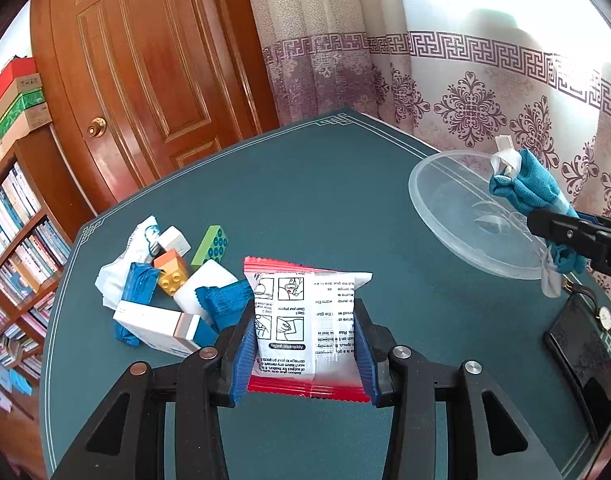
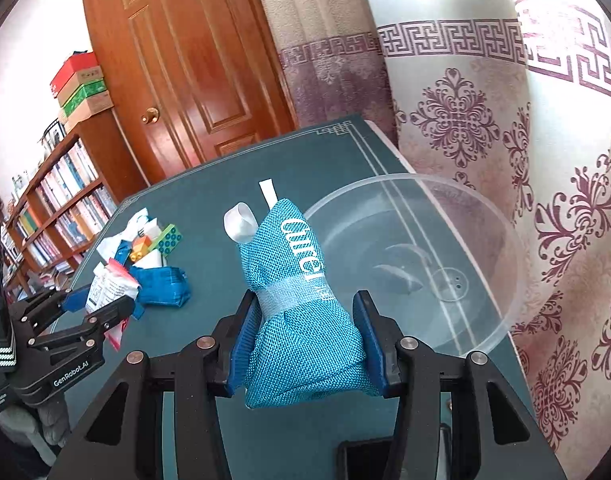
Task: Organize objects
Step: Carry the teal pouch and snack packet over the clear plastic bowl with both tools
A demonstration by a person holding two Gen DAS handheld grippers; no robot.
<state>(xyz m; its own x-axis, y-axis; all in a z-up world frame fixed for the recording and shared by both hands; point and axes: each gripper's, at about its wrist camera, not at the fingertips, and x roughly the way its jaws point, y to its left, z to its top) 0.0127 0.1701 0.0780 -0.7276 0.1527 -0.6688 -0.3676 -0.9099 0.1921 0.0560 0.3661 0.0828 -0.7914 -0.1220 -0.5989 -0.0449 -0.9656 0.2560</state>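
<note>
Your left hand-held gripper is clamped on a white sachet with red sealed edges and printed instructions; both blue pads press its sides and it hangs clear above the green counter.

Your right hand-held gripper is clamped on a teal woven pouch with white lettering and a white ribbon loop at its top. The pouch is held next to the near-left rim of the clear plastic bowl, which sits on the counter by the curtain.

The remaining pile lies at the counter's left side: green brick, orange-and-yellow brick, blue wrappers, a white box and crumpled white packaging, all touching or overlapping.

A watch lies at the counter's right edge.
</note>
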